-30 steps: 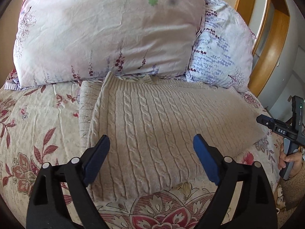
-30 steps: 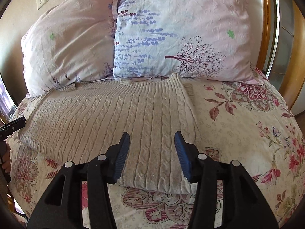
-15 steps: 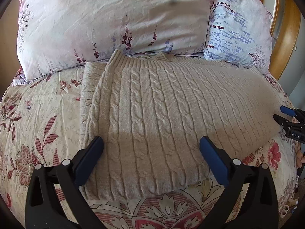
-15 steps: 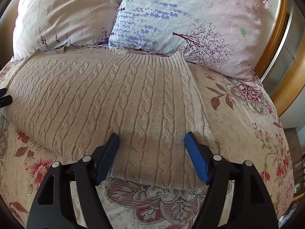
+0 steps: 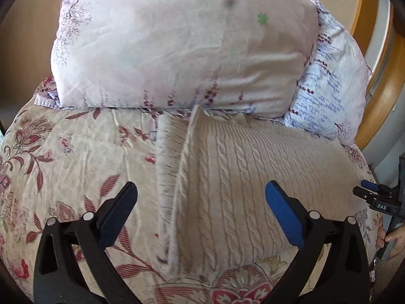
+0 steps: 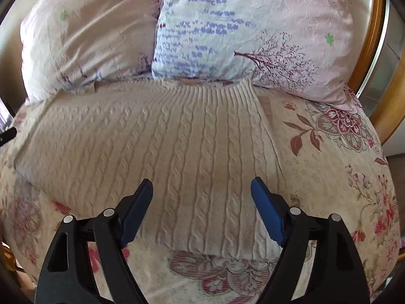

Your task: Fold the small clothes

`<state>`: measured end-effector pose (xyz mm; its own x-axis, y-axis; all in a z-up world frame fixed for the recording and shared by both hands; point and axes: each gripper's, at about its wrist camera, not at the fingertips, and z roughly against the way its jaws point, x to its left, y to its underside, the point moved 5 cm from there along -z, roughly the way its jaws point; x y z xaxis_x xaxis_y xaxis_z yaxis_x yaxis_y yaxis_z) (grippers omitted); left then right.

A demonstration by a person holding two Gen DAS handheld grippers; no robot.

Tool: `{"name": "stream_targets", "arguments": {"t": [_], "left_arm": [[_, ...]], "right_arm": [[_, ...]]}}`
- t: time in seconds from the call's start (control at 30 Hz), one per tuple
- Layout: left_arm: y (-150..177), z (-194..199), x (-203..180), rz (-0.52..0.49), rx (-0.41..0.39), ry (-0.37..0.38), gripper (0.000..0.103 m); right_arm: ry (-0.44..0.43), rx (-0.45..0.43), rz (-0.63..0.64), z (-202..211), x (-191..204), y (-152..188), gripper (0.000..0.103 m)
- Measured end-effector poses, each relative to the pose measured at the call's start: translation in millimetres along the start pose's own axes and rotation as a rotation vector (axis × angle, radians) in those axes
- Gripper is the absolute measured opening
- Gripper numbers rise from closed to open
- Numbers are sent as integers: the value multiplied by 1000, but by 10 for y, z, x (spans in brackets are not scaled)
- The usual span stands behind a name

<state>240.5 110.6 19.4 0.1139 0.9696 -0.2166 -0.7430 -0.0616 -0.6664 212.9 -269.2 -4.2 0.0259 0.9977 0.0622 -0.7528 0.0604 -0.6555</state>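
A beige cable-knit sweater [image 5: 240, 177] lies folded flat on the floral bedspread, its ribbed end against the pillows. My left gripper [image 5: 201, 190] is open and empty, hovering over the sweater's left folded edge. My right gripper [image 6: 202, 186] is open and empty, above the sweater's [image 6: 177, 147] near right part. The right gripper also shows at the right edge of the left wrist view [image 5: 369, 193], held by a hand. The sweater's underside layers are hidden.
Two floral pillows [image 5: 182, 50] [image 6: 253, 30] stand at the head of the bed behind the sweater. A wooden headboard [image 5: 387, 88] curves along the right. The floral bedspread [image 5: 76, 164] extends left of the sweater, and right of it [image 6: 329, 164].
Both grippers have pulled back and lifted away from the sweater. The left view has swung left, over the sweater's left edge. Both stay open and empty.
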Motion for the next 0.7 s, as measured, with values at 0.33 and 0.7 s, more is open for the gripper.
{"name": "stream_targets", "arguments": {"t": [0.33,0.7], "left_arm": [[-90,-469,406,134,105,28,100],[-59,-690,287,125,123,42,96]], "right_arm": [[98,-9,118,-448,273,25,89],[37,57,27,-714,160,145,100]]}}
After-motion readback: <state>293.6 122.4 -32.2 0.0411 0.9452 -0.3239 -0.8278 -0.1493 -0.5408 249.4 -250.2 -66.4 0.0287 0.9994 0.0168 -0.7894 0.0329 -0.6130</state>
